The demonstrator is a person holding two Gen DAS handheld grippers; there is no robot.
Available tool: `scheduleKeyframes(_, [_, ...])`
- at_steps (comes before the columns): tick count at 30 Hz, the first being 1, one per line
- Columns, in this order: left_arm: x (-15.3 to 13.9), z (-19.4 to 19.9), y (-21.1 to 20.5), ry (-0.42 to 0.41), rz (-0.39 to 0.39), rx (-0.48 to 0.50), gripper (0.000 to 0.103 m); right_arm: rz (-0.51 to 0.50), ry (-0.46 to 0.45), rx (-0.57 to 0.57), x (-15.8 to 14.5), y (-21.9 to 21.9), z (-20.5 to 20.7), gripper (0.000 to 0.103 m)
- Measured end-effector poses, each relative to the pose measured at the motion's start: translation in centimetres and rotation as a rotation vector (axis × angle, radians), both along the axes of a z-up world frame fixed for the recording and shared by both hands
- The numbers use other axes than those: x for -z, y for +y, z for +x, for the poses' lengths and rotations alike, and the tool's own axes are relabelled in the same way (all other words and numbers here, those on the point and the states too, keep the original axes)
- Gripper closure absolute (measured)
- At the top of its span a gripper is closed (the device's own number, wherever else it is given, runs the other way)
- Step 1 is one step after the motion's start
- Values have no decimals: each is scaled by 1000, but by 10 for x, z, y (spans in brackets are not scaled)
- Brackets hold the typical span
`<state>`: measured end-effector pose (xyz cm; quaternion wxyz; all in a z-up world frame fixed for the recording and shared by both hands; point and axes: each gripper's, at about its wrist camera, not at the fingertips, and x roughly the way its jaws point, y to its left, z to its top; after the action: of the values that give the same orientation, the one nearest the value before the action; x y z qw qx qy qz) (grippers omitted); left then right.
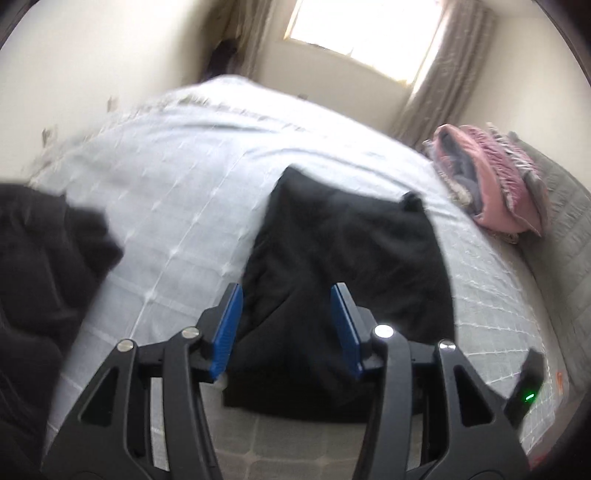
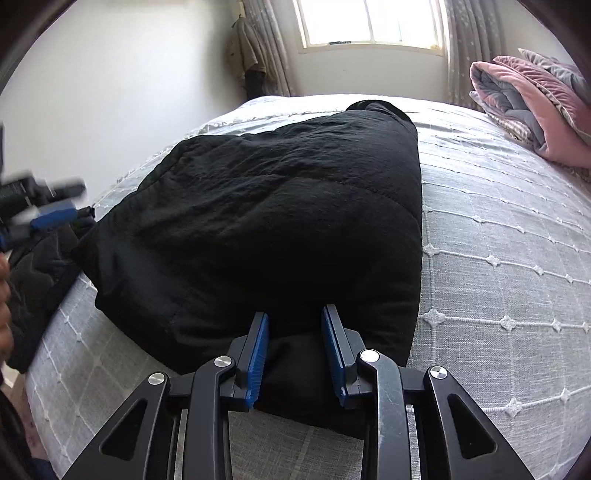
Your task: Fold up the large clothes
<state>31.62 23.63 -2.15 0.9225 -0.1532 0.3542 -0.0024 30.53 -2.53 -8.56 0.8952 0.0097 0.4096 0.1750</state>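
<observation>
A black padded garment (image 2: pixel 258 206) lies folded into a thick block on the bed. My right gripper (image 2: pixel 295 314) is at its near edge, the blue pads shut on a bulge of black fabric. In the left wrist view the same garment (image 1: pixel 351 251) lies ahead, and my left gripper (image 1: pixel 286 295) hovers over its near end with the pads wide apart, pressing nothing. From the right wrist view the left gripper (image 2: pixel 48 214) is a blur at the far left, beside the garment's left edge.
A second black garment (image 1: pixel 44 266) is heaped at the bed's left edge (image 2: pixel 40 280). The pale quilted bedspread (image 2: pixel 498 258) covers the bed. A folded pink and grey quilt (image 2: pixel 535 103) sits at the far right. A curtained window (image 2: pixel 369 22) lies beyond the bed.
</observation>
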Motion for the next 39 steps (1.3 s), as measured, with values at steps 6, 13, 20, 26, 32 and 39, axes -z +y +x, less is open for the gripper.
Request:
scheduleKeyframes(6, [42, 55, -28, 121, -23, 113, 51, 13, -8, -1, 1, -2, -1, 73])
scheduleKeyframes(13, [79, 74, -25, 192, 20, 67, 80, 28, -17, 4, 2, -4, -4, 73])
scheduleKeyframes(20, [80, 70, -27, 187, 30, 73, 80, 47, -26, 24, -3, -6, -11, 72])
scheduleKeyframes(26, [80, 71, -27, 187, 13, 70, 81, 115, -10, 13, -46, -21, 10, 72])
scheduleKeyframes(32, [79, 71, -30, 189, 31, 69, 81, 156, 34, 131, -86, -47, 108, 71])
scheduleKeyframes(39, [79, 70, -35, 184, 58, 65, 81, 142, 195, 105, -41, -13, 195, 71])
